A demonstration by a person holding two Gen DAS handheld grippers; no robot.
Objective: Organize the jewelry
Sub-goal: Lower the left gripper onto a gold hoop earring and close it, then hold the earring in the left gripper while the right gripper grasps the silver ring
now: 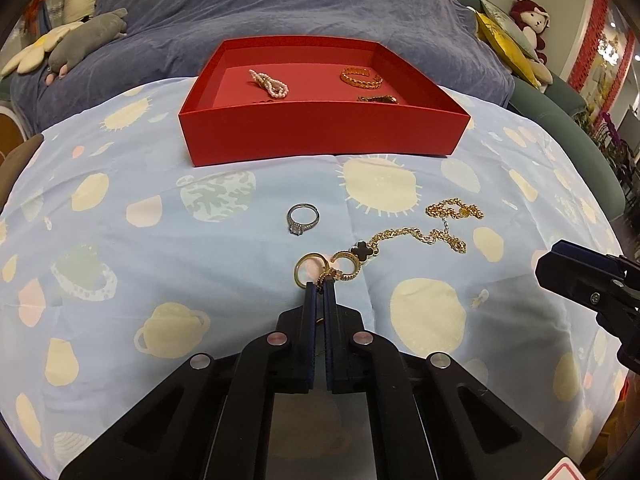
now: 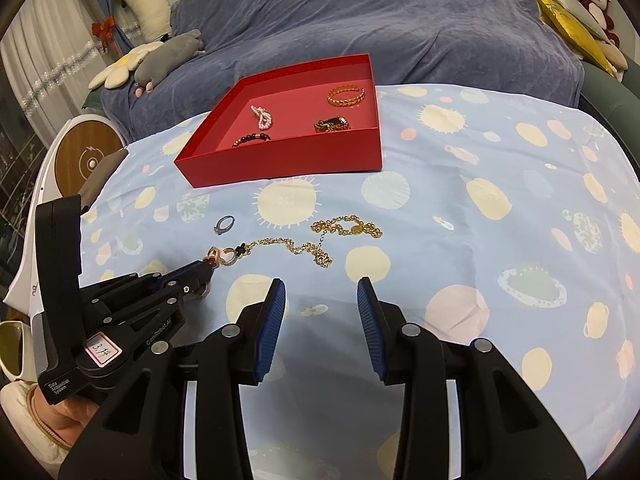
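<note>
Your left gripper (image 1: 319,286) has its fingers pinched nearly together on a cluster of gold rings (image 1: 326,270) lying on the blue planet-print sheet (image 1: 120,240), near you and just left of the clover-pendant gold chain (image 1: 404,240). Whether the cluster is lifted off the sheet or still resting on it, you cannot tell. Your right gripper (image 2: 321,304) sits over the sheet with its blue-padded fingers (image 2: 272,320) spread wide and nothing between them. A silver stone-set ring (image 1: 303,219) lies just beyond the cluster, apart from it. A second gold chain with a round tag (image 2: 347,227) lies farther right. The red tray (image 1: 320,136) stands at the far side of the sheet; it holds a pearl strand (image 1: 269,83), a gold chain-link bangle (image 1: 361,77), a dark bead bracelet (image 2: 251,139) and a dark-and-gold piece (image 2: 332,124).
</note>
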